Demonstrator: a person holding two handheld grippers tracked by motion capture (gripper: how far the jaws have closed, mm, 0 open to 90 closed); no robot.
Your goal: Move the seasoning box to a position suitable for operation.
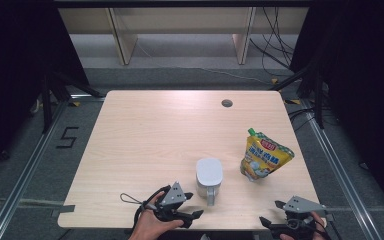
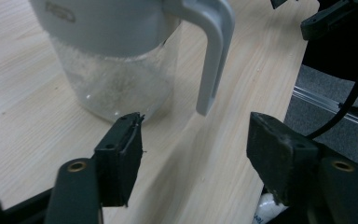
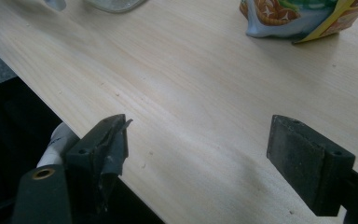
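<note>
- The clear plastic jug with the pale grey lid and grey handle (image 1: 209, 181) stands upright near the front edge of the light wooden bench (image 1: 145, 135), its handle turned towards me and a little white residue or powder clinging inside the clear body.
- My left gripper (image 1: 192, 205) sits just left of that handle with its fingers (image 2: 120, 156) released; nothing is between them, and the handle hangs just beyond the gap.
- As I read it, the work is at its very start: the approach to the jug is under way, but no grip is made, the lid is on and the jug rests on the bench.
- Left to do, by my judgement: bring the fingers around the handle, clench, then lift.
- The yellow spouted pouch with a green cap (image 1: 264, 155) lies tilted to the right of the jug, apart from it and untouched.
- My right gripper (image 1: 270, 212) waits at the front right corner of the bench, fingers spread wide and grasping nothing.
- The high view gives me the layout: jug, pouch and both grippers in relation, plus a small round grommet hole (image 1: 226, 103) at the far side.
- The left gripper view gives what the high one cannot: the residue in the jug and the open lower end of the handle.
- The right gripper view shows the printed bottom of the pouch close up and bare bench between its fingers.
</note>
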